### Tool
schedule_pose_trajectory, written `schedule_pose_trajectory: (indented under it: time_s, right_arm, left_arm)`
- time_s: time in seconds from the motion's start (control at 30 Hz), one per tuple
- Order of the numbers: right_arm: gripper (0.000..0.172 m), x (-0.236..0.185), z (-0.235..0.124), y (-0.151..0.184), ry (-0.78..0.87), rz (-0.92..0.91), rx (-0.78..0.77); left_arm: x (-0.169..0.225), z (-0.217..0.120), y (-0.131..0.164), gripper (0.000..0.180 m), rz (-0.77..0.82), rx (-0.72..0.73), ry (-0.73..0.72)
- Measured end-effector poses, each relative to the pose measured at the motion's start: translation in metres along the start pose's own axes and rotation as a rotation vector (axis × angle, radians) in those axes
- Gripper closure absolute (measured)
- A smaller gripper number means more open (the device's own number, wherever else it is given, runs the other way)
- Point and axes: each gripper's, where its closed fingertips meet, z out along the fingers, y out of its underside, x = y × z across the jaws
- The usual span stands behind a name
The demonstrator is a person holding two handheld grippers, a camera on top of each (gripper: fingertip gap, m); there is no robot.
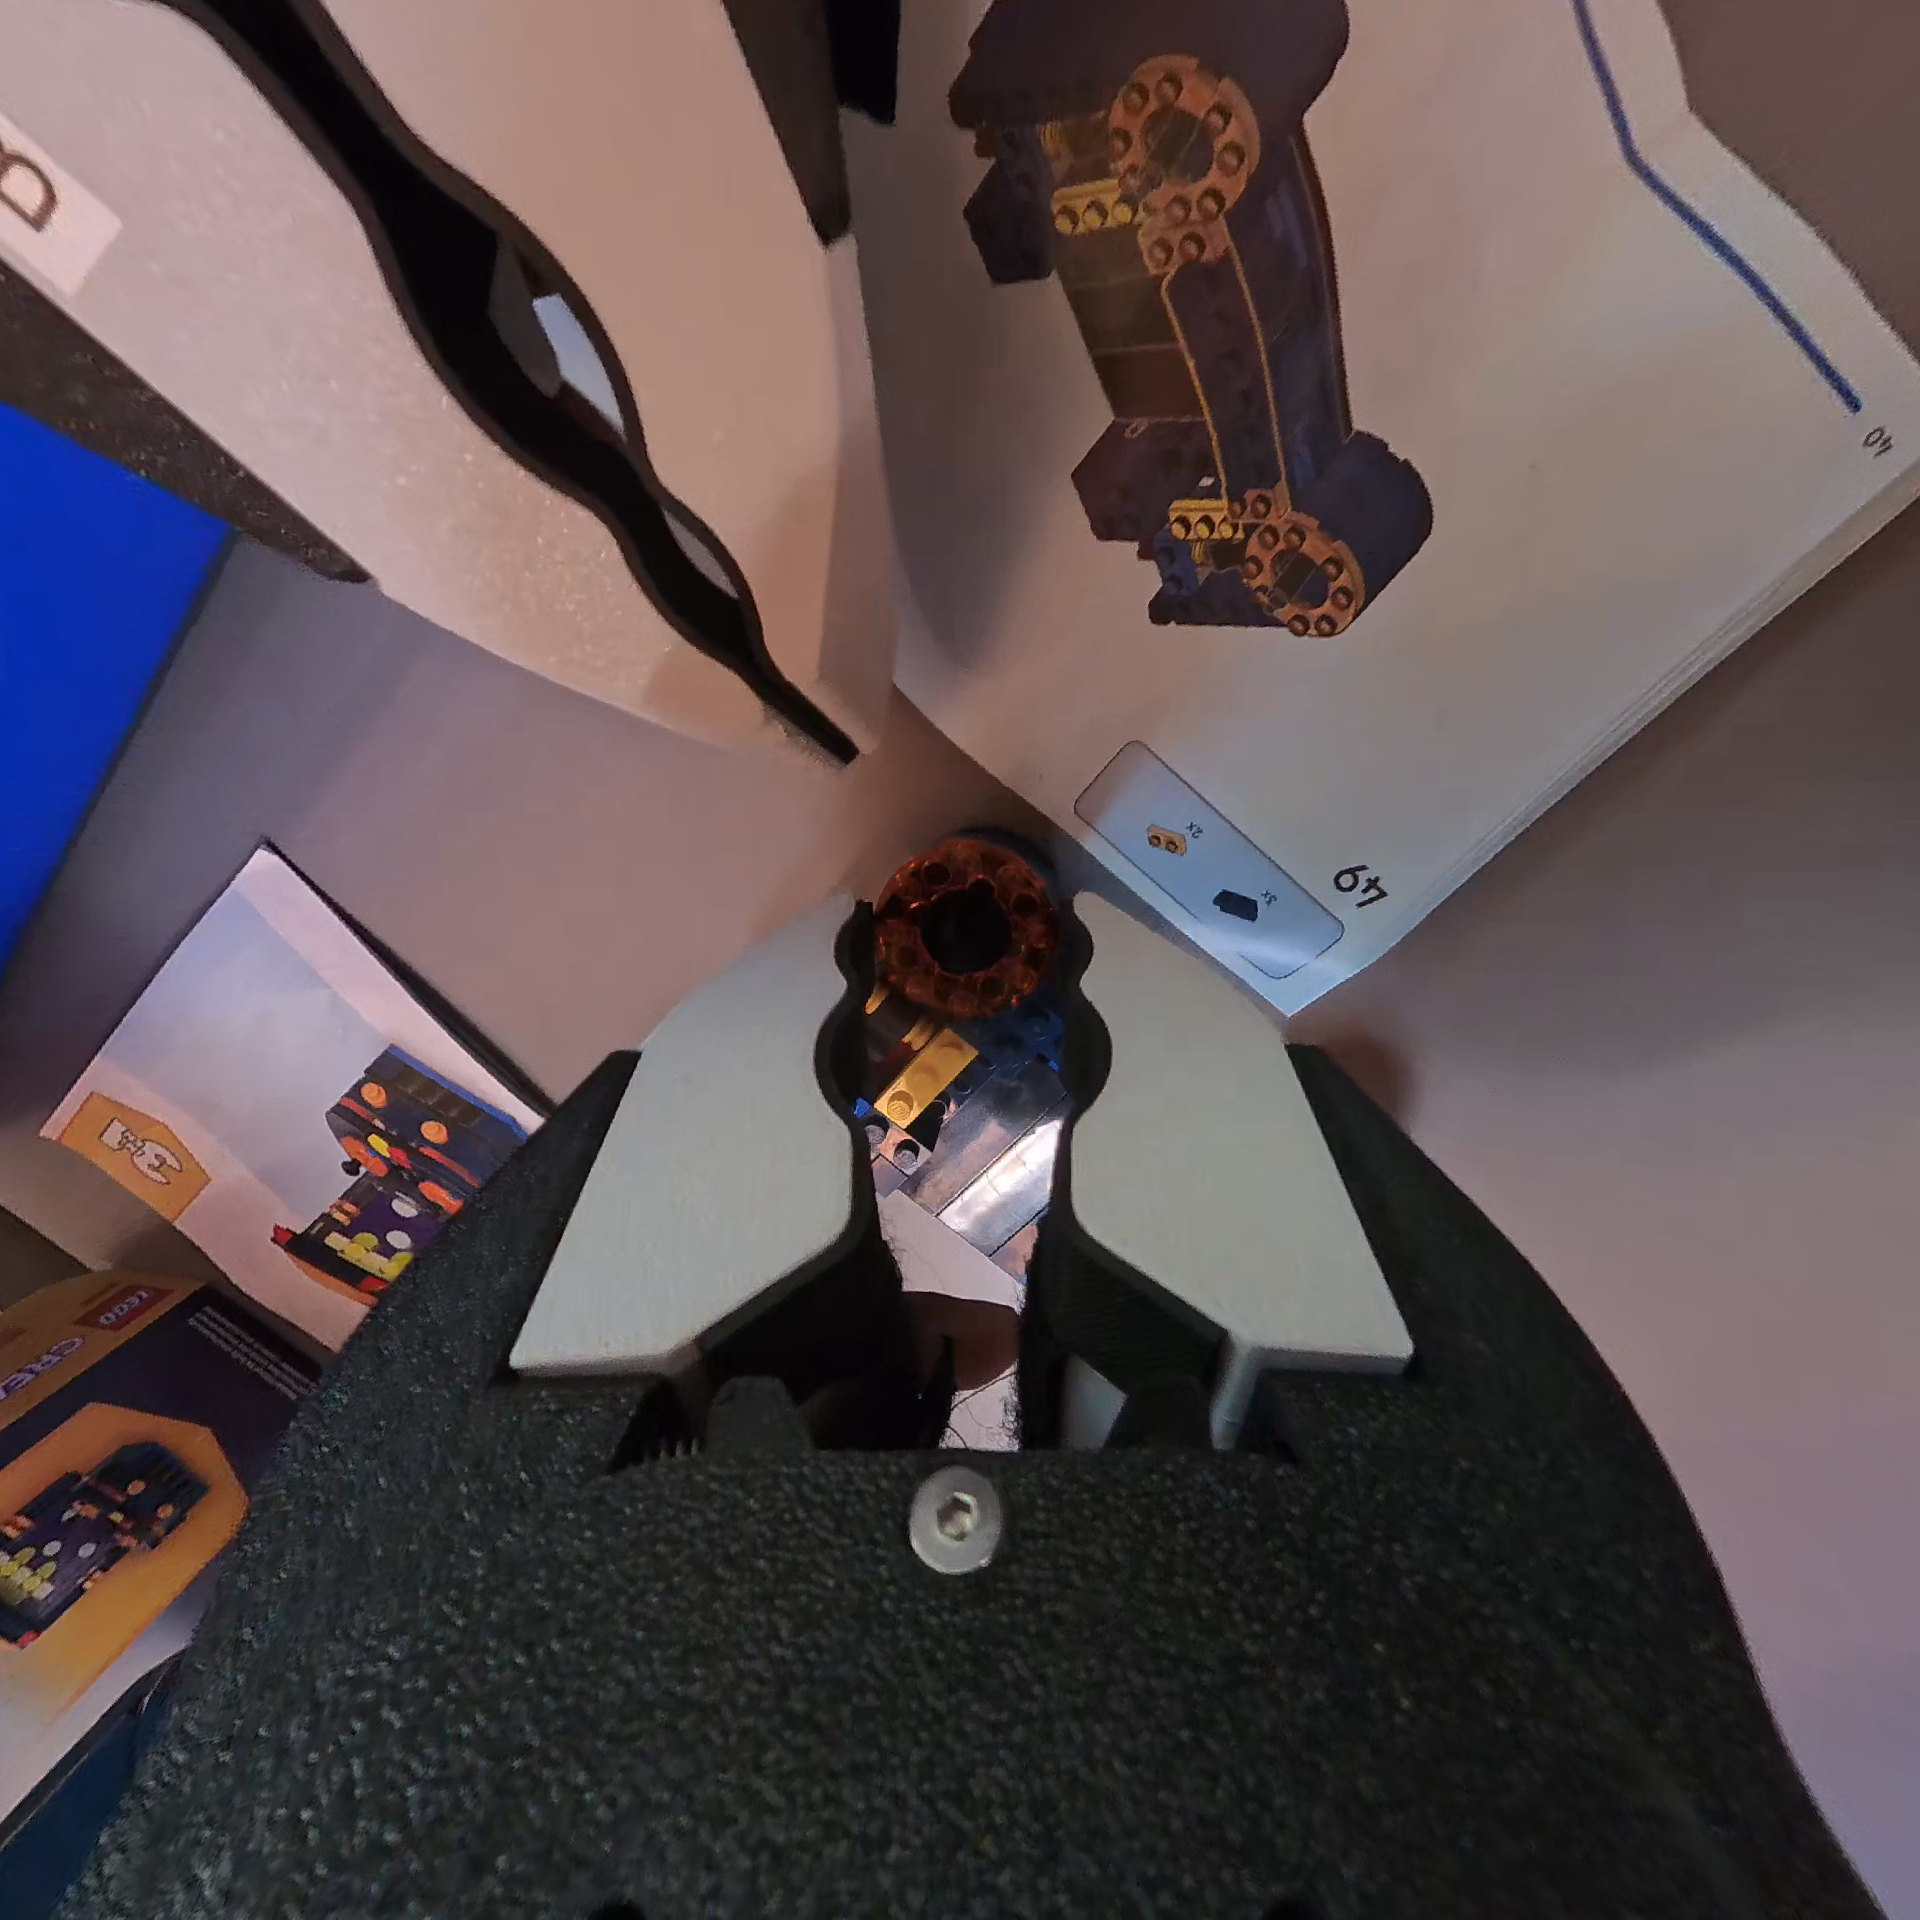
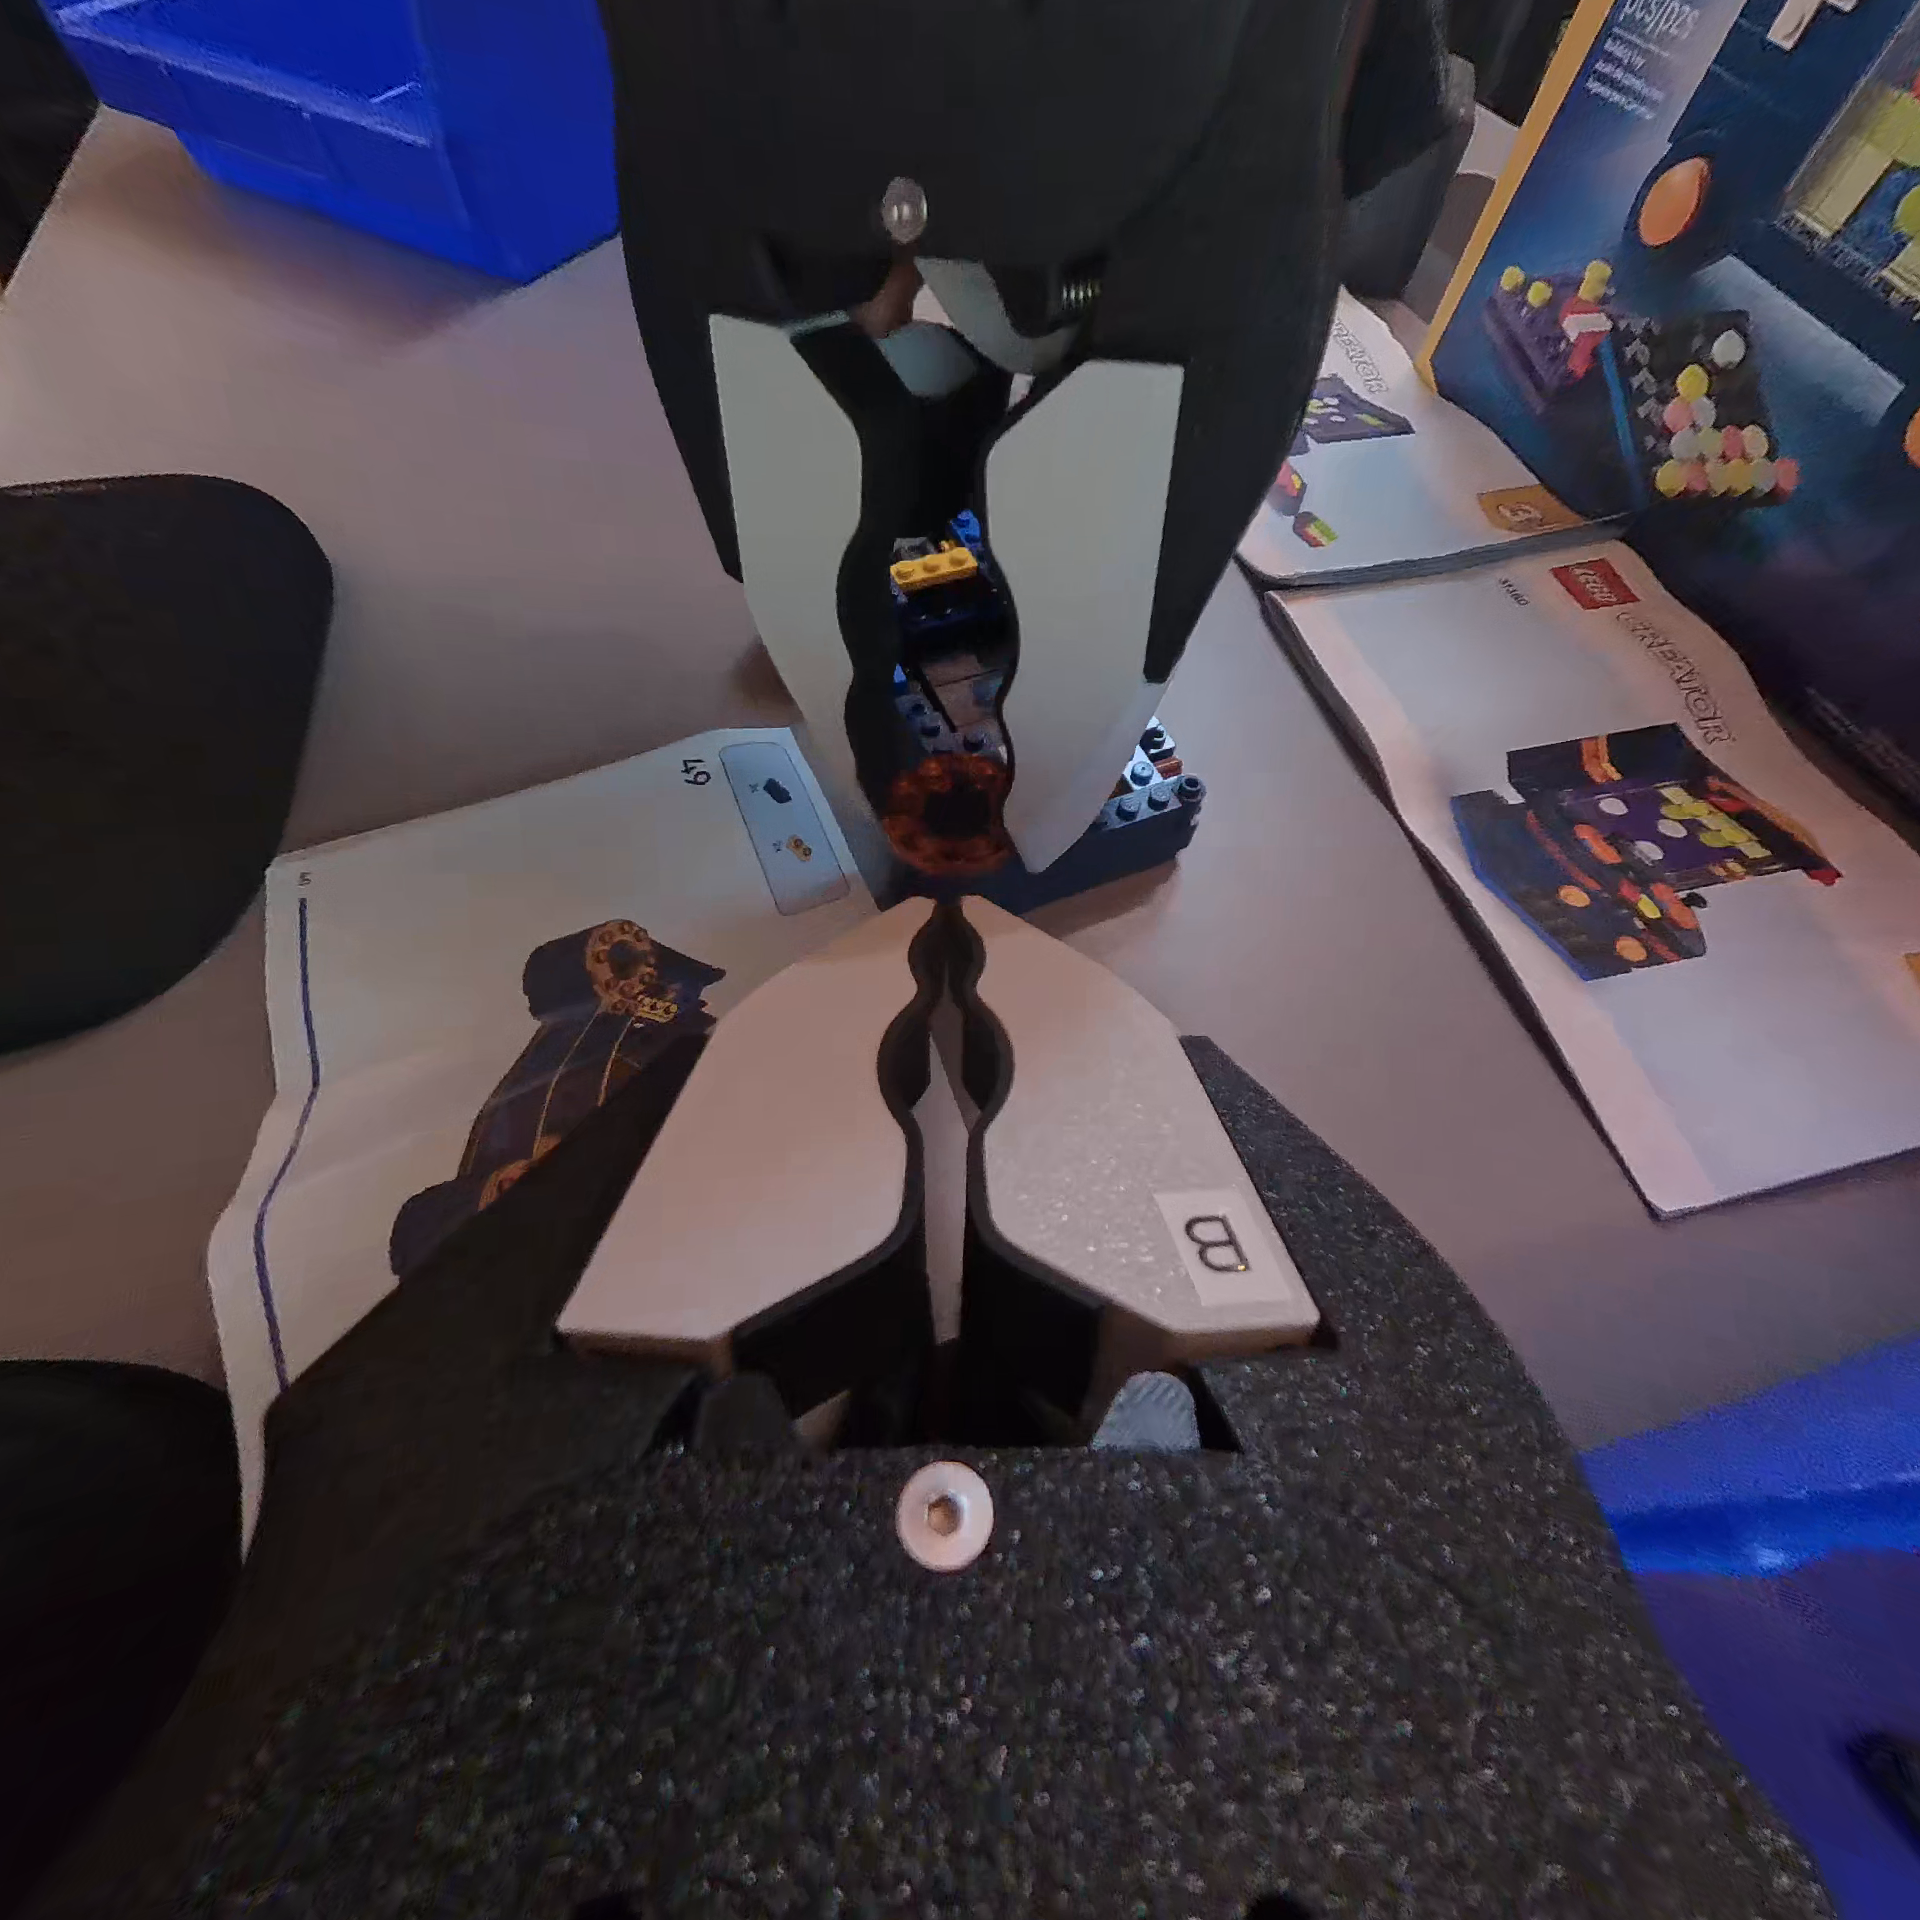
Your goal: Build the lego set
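My left gripper (image 1: pixel 966 904) is shut on a small dark blue brick model (image 1: pixel 997 1070) with a yellow plate (image 1: pixel 920 1081) and a clear orange ring (image 1: pixel 966 935) at its front end. The ring sits between the fingertips. In the right wrist view the left gripper (image 2: pixel 948 842) comes in from the top, gripping the model (image 2: pixel 1132 831), which rests on the grey table (image 2: pixel 520 520). My right gripper (image 2: pixel 940 912) is shut, its tips just in front of the orange ring (image 2: pixel 945 816). It also shows in the left wrist view (image 1: pixel 836 743), at the upper left.
An open instruction booklet (image 2: pixel 468 935) lies under and left of the model. More booklets (image 2: pixel 1558 935) and a set box (image 2: pixel 1714 312) are on the right. A blue bin (image 2: pixel 364 125) stands at the back left. A black padded object (image 2: pixel 135 727) lies at the left. The tips of both grippers are at nearly the same place.
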Motion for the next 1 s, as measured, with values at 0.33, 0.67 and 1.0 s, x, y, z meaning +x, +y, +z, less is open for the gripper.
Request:
schedule_pose_trajectory:
  time_s: [0.33,0.67,1.0]
  right_arm:
    - [0.172,0.000,0.002,-0.002,-0.018,0.034,-0.001]
    - [0.172,0.004,0.011,-0.004,-0.009,0.007,-0.041]
    - [0.171,0.017,0.023,0.003,0.015,0.007,-0.173]
  left_arm:
    - [-0.002,-0.005,0.001,0.139,-0.066,0.021,-0.001]
    - [0.003,-0.005,0.002,0.141,-0.084,0.033,-0.021]
    - [0.002,-0.015,0.014,0.145,-0.168,0.061,-0.156]
